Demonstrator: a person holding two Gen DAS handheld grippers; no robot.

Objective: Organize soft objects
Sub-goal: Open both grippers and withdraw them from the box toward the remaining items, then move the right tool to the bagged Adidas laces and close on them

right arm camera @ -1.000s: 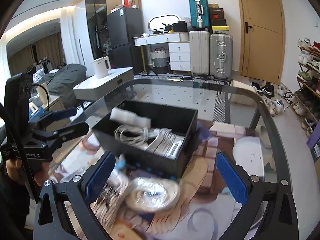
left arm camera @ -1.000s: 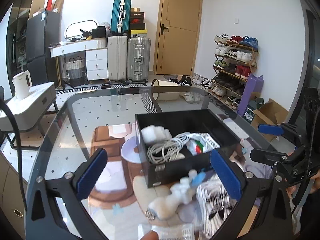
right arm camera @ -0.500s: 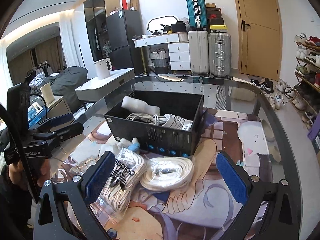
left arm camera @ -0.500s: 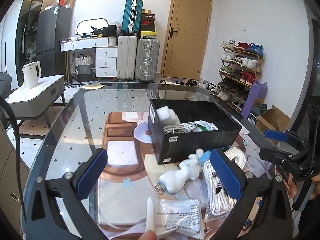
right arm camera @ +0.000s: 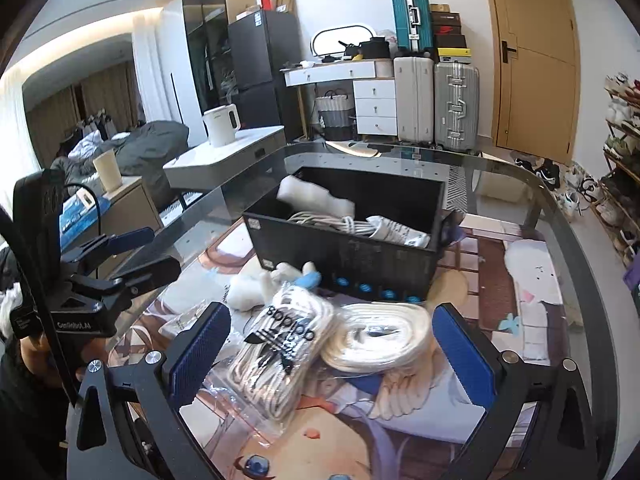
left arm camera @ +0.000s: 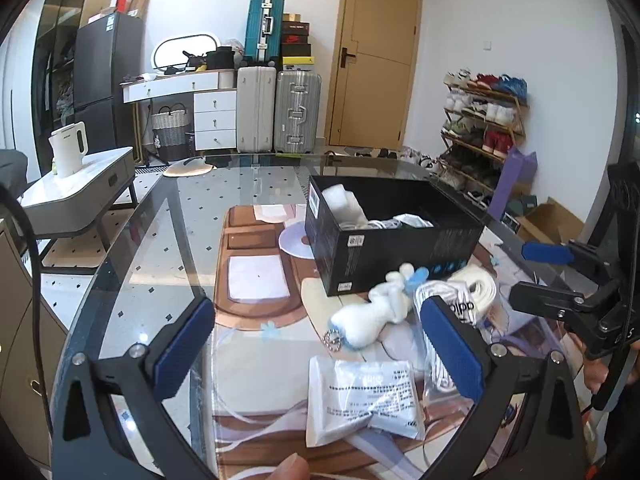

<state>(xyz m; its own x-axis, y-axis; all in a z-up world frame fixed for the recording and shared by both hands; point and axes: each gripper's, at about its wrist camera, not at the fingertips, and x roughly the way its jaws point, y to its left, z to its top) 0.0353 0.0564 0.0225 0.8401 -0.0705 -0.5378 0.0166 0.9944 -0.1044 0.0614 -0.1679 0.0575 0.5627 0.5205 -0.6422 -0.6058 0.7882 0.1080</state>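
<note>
A black box [left arm camera: 394, 240] [right arm camera: 352, 252] stands on the glass table and holds a white foam roll [right arm camera: 316, 200], a coiled white cable [right arm camera: 332, 220] and a printed packet. In front of it lie a white plush toy [left arm camera: 372, 312] [right arm camera: 256, 286], a bagged white rope with an adidas label [right arm camera: 280, 344], a coiled white strap [right arm camera: 376, 338] and a white printed pouch [left arm camera: 364, 400]. My left gripper [left arm camera: 320, 344] is open and empty above the pouch and plush. My right gripper [right arm camera: 332, 352] is open and empty above the rope bag and strap.
The round glass table [left arm camera: 152, 240] has a printed mat [left arm camera: 256, 276] under it. A white side table with a kettle [left arm camera: 68, 156] stands to the left. Suitcases [left arm camera: 296, 112], a door and a shoe rack [left arm camera: 484, 120] are behind.
Both grippers have pulled back from the black box toward the near edge. The loose items in front of the box have come into fuller view. Both stay open.
</note>
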